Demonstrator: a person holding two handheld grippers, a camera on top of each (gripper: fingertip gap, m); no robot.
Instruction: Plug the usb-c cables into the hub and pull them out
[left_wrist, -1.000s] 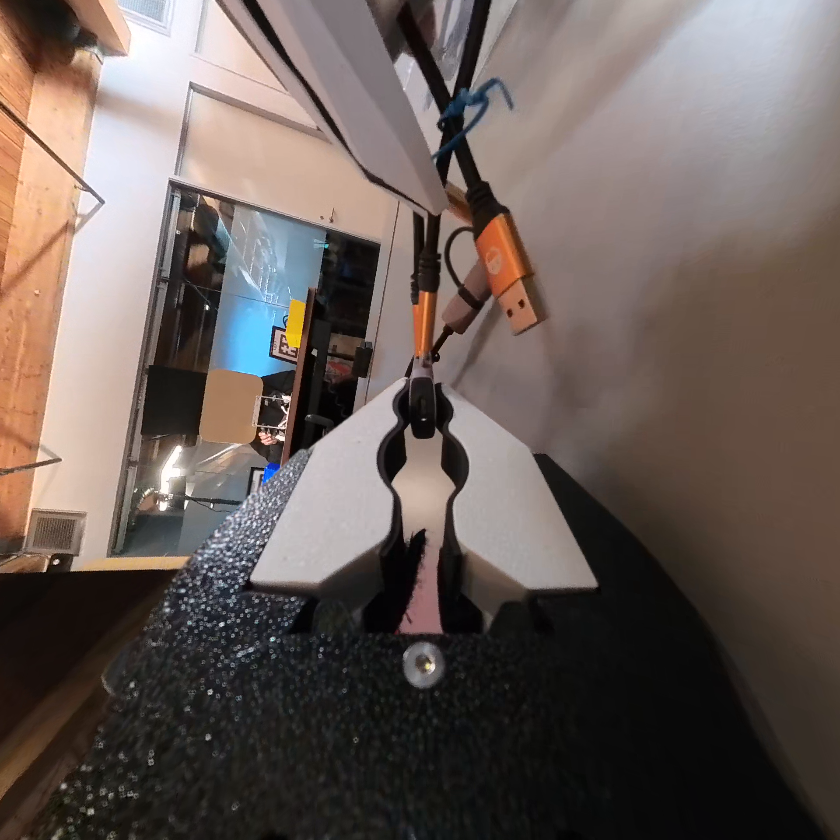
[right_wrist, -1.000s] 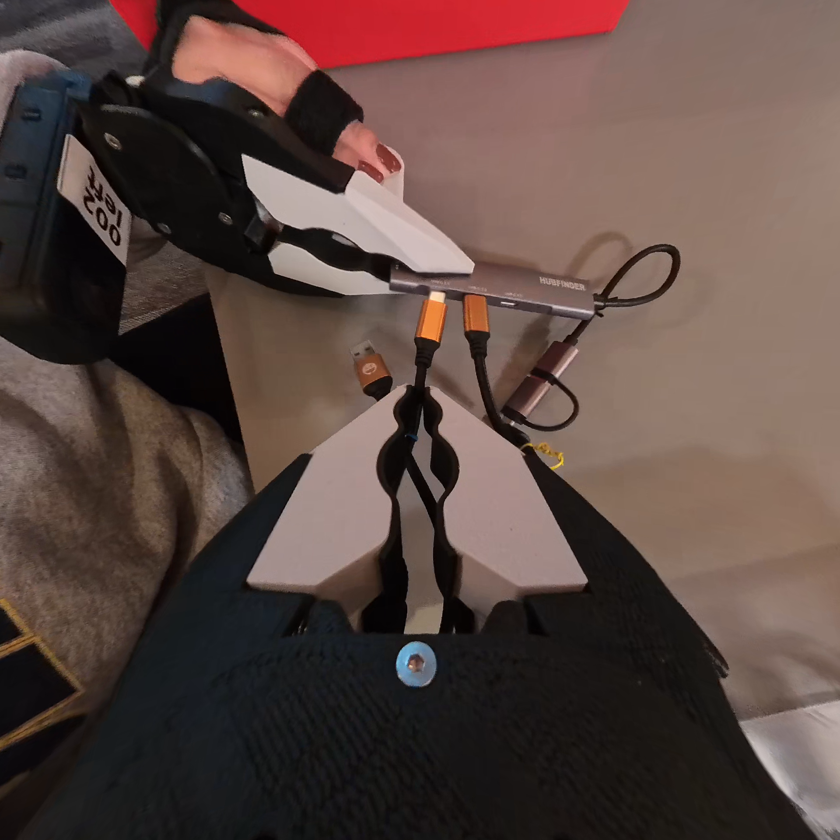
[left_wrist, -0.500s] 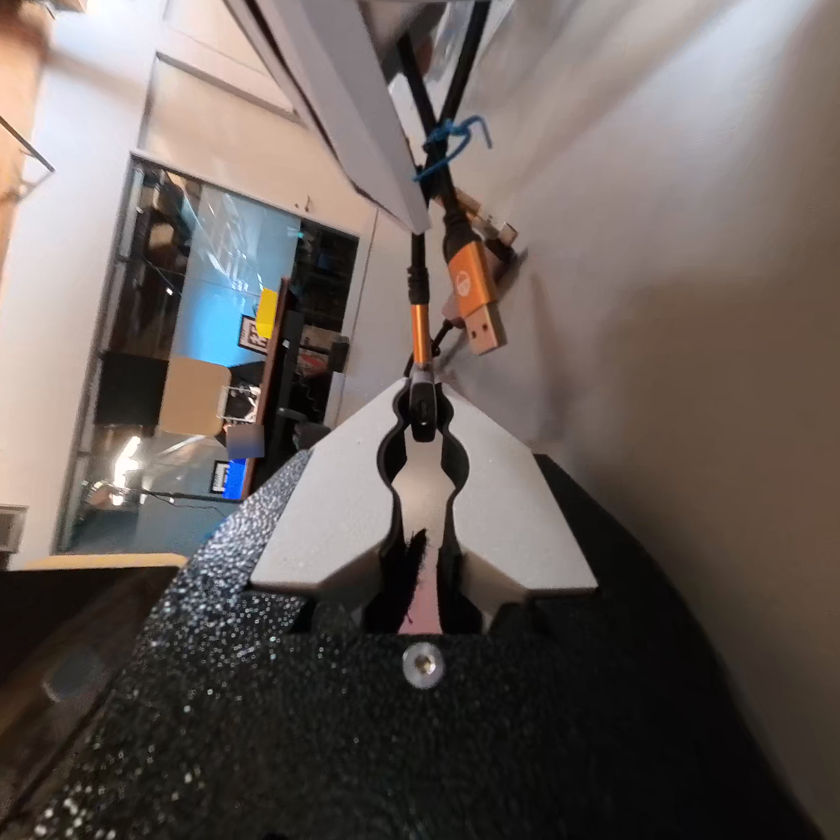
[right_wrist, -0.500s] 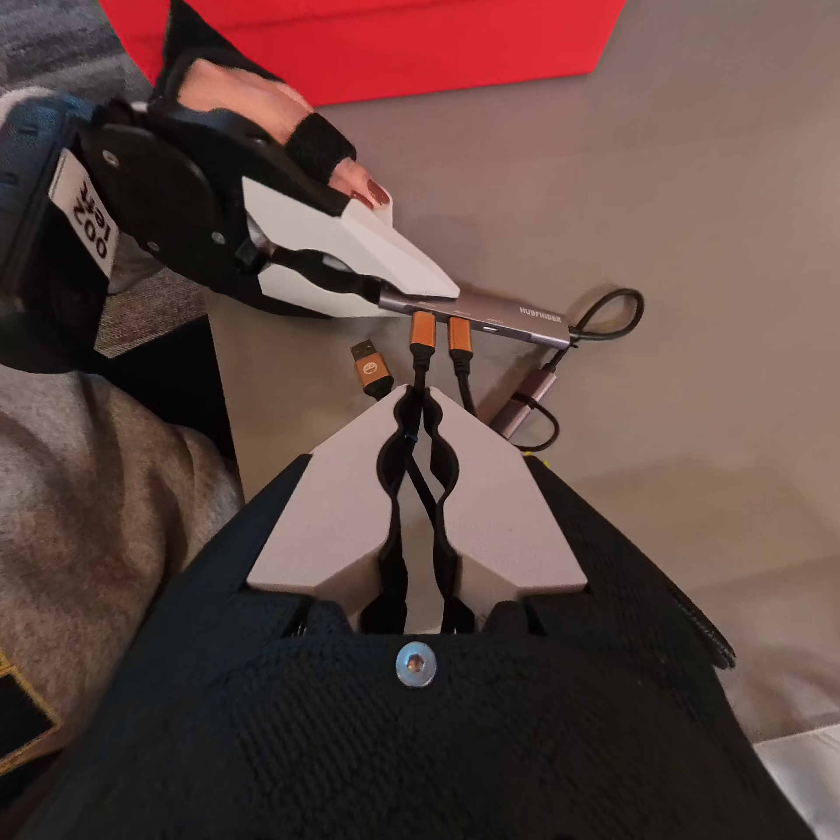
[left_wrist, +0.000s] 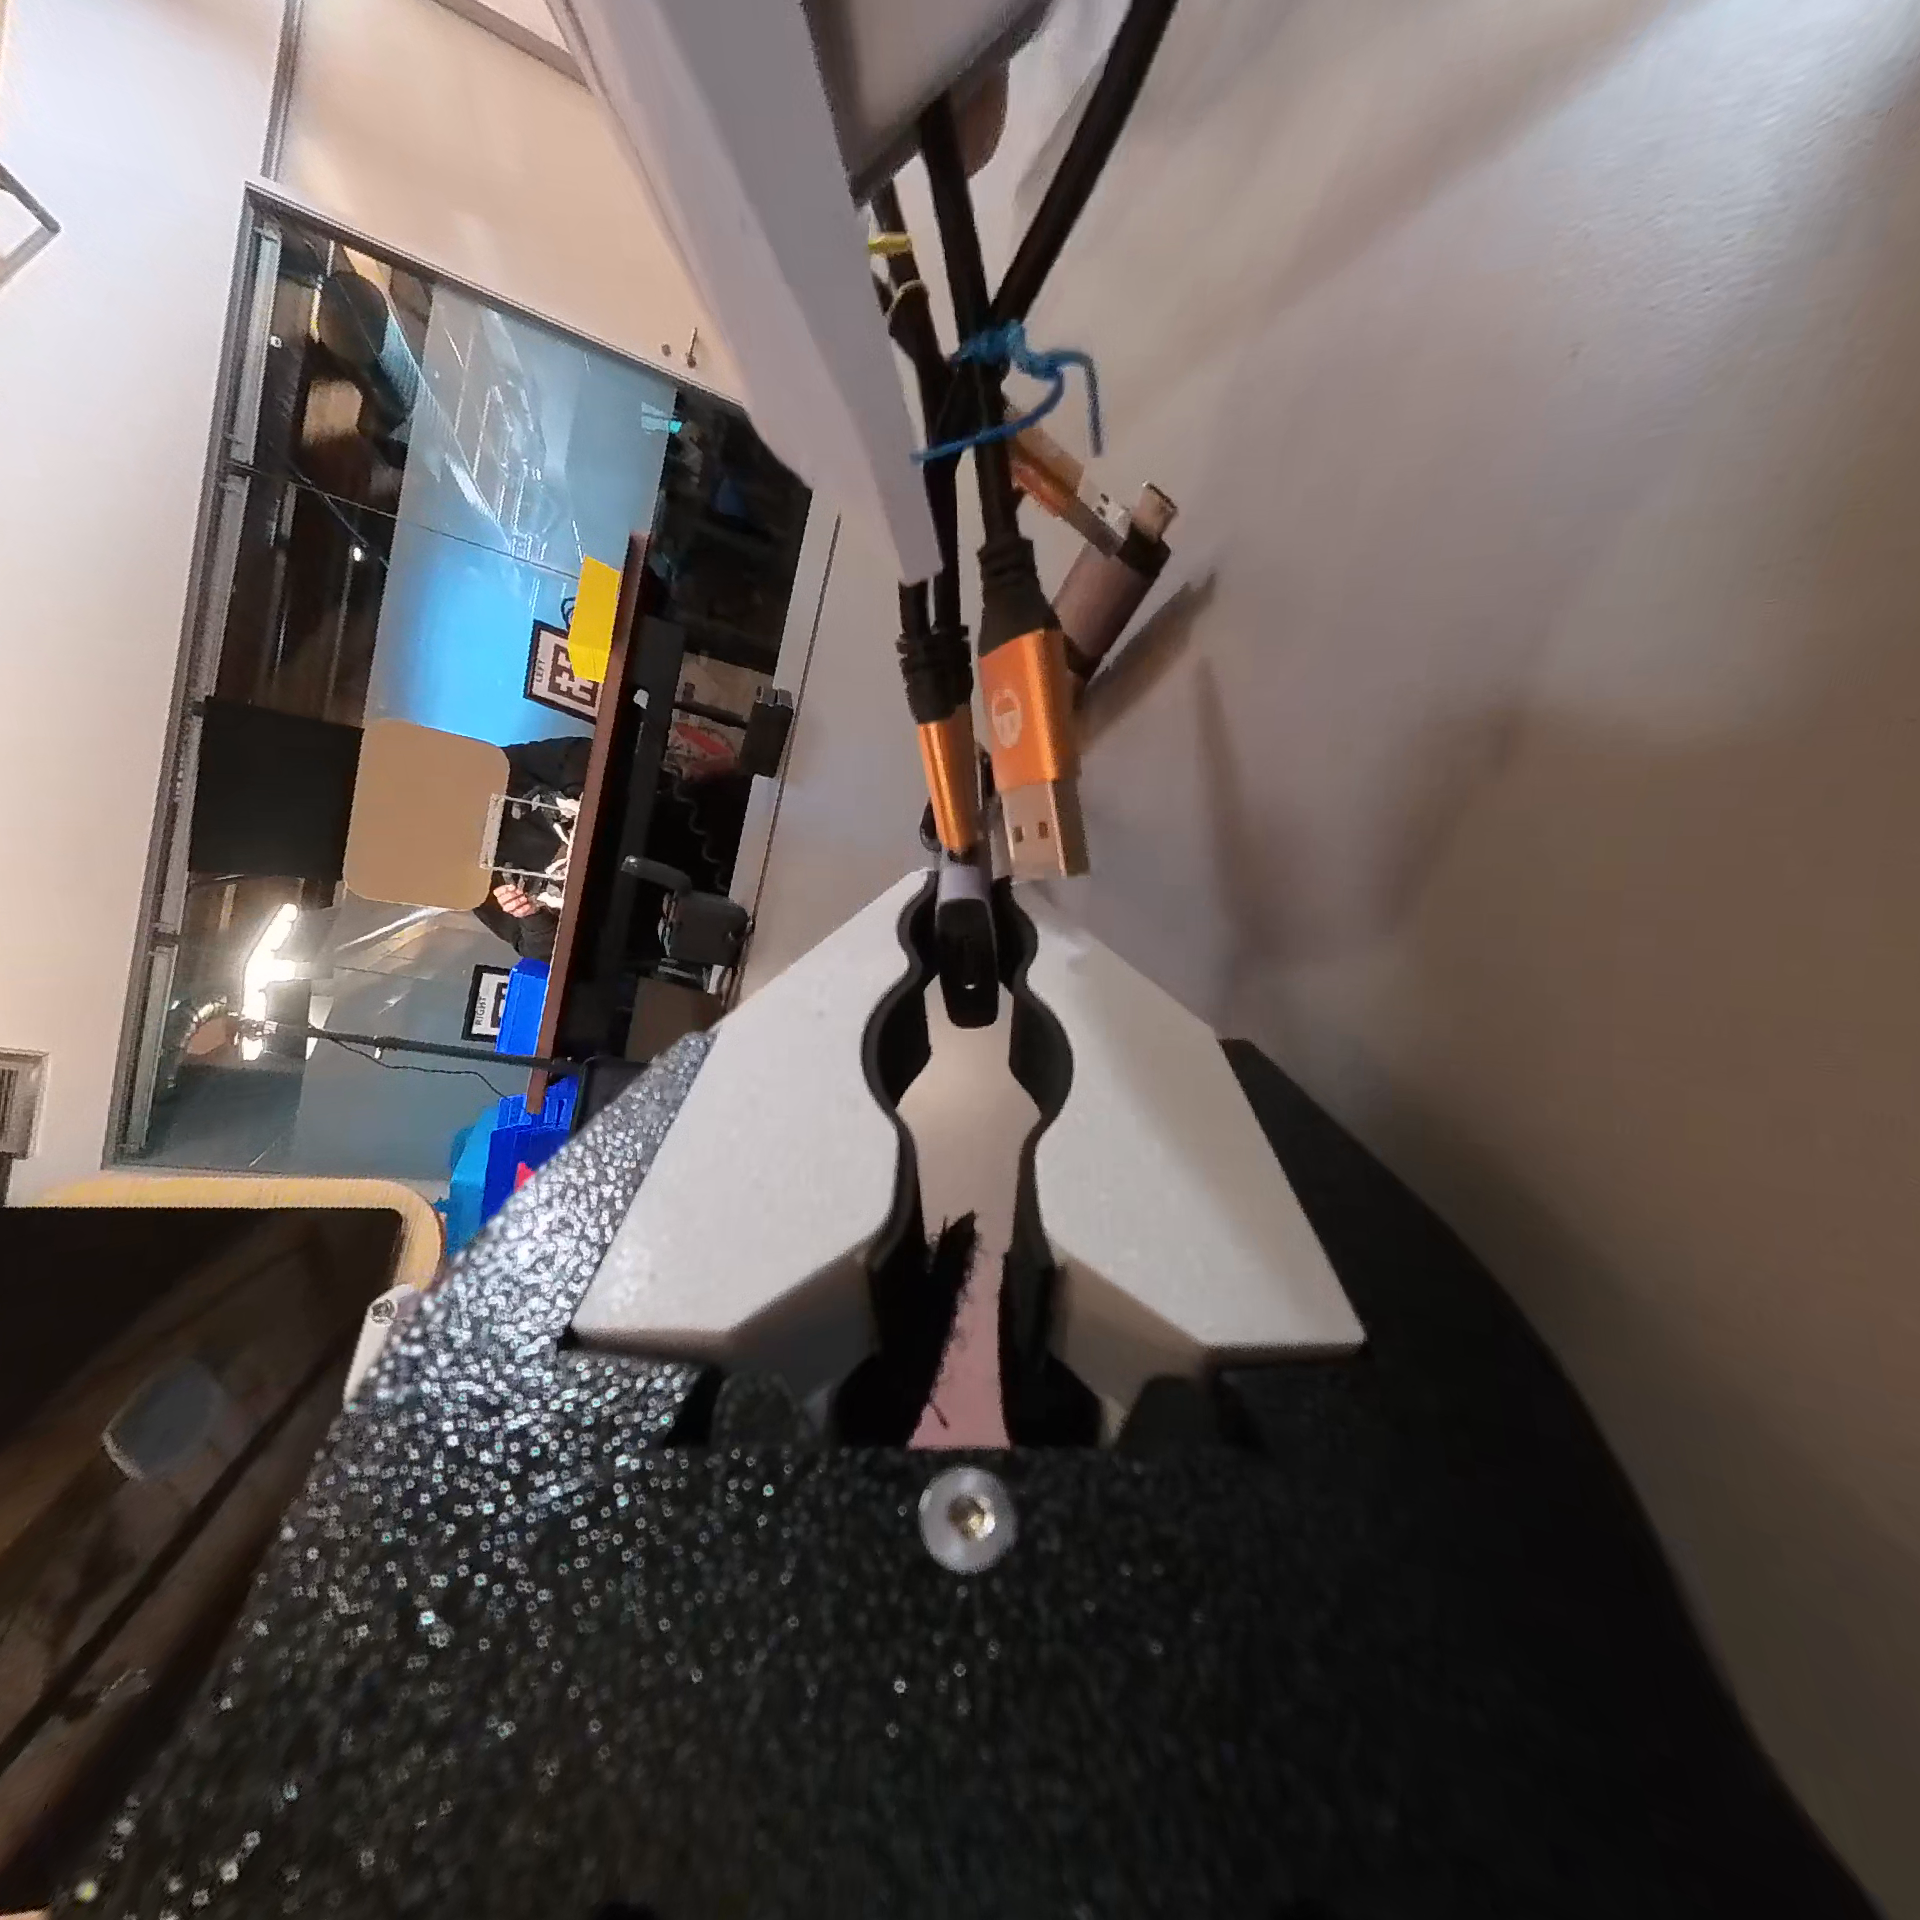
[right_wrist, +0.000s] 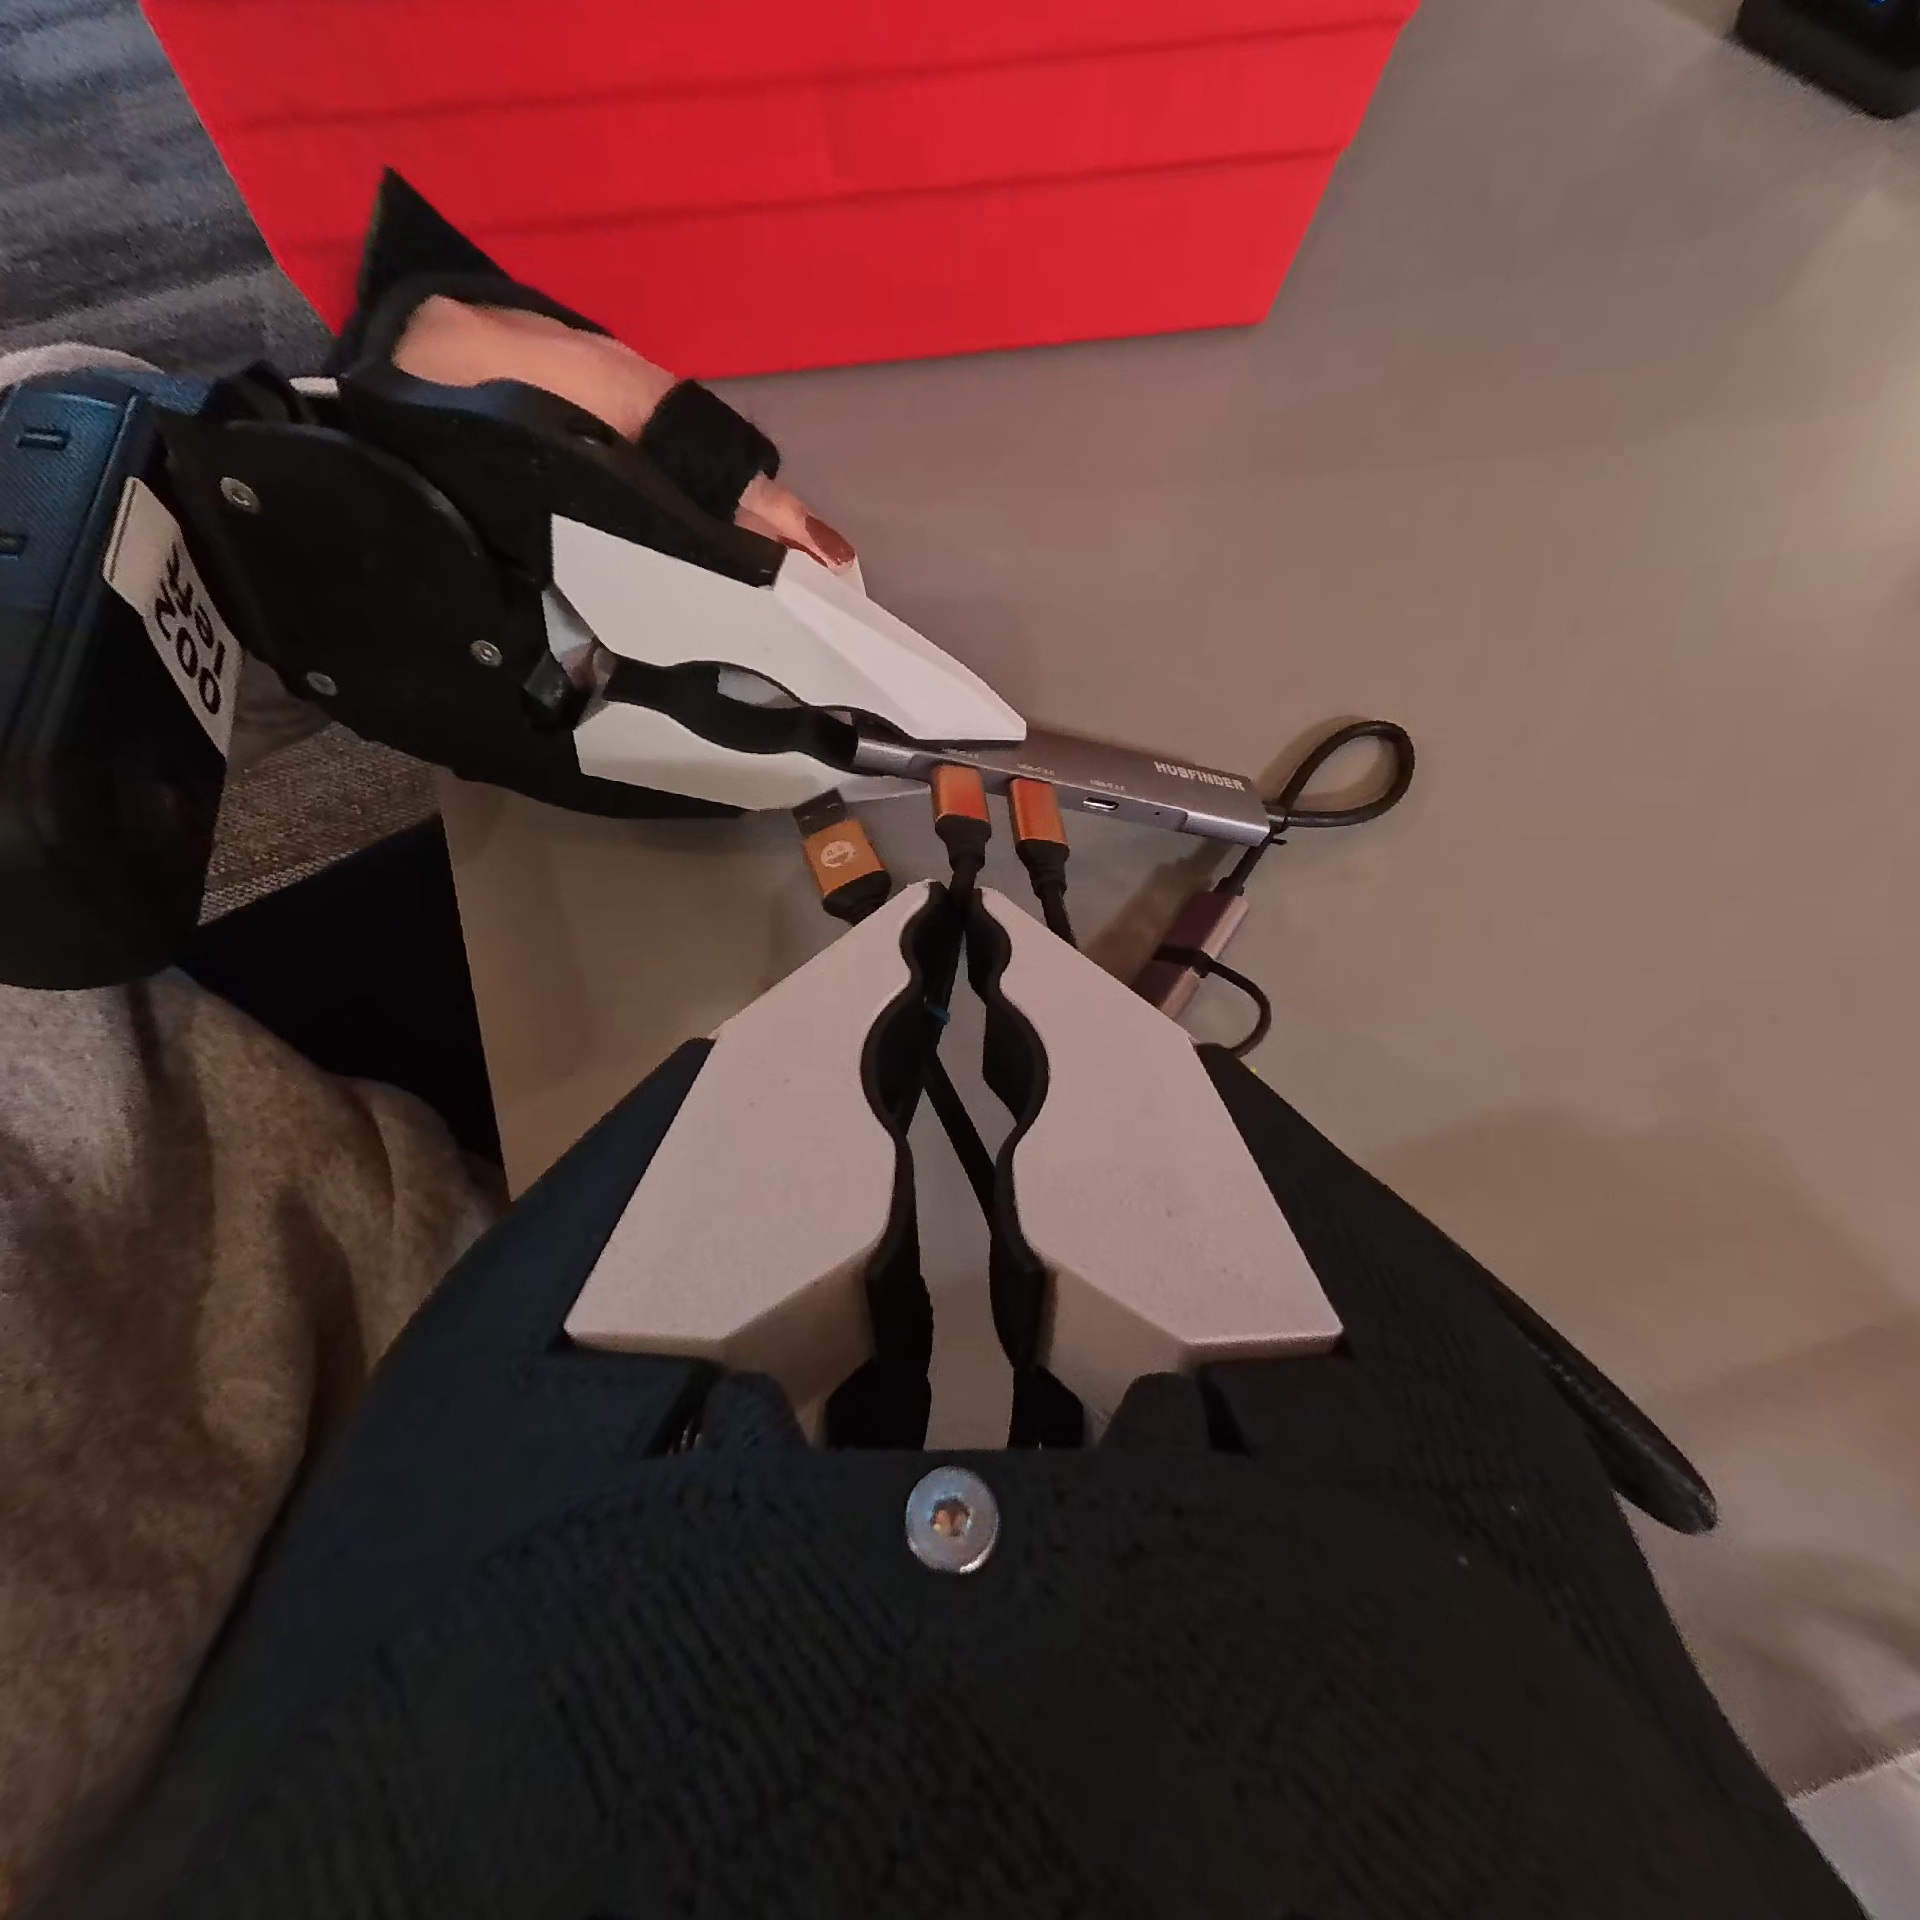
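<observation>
Right wrist view, left to right. A grey sleeve (right_wrist: 156, 1195) fills the lower left edge. Above it a hand (right_wrist: 540, 364) in a black fingerless glove carries the left gripper (right_wrist: 873, 743); its white fingers (right_wrist: 831, 634) are closed on the left end of the grey hub (right_wrist: 1132, 792), holding it just above the grey desk (right_wrist: 1507, 520).

Just below those fingers lies a loose orange USB-A plug (right_wrist: 844, 854), not in any port. Next right, two orange USB-C plugs sit in the hub's near edge: the first plug (right_wrist: 958, 795), then the second plug (right_wrist: 1037, 810). Right of them one port shows unfilled.

The right gripper (right_wrist: 961, 904) has its grey fingers (right_wrist: 769, 1122) pinched shut on the black cable (right_wrist: 961, 868) of the first plug, just behind the plug. The second plug's cable passes outside the right finger.

At the hub's right end its own black lead (right_wrist: 1351, 769) loops back to a grey adapter (right_wrist: 1205, 930) lying on the desk beside the right finger. A red box (right_wrist: 779, 156) stands beyond everything.

Left wrist view: the left gripper's (left_wrist: 961, 914) fingers (left_wrist: 769, 1122) clamp the hub's narrow end (left_wrist: 964, 956) between the tips; the first plug (left_wrist: 951, 774) hangs just beyond, with the USB-A plug (left_wrist: 1029, 748) beside it.
</observation>
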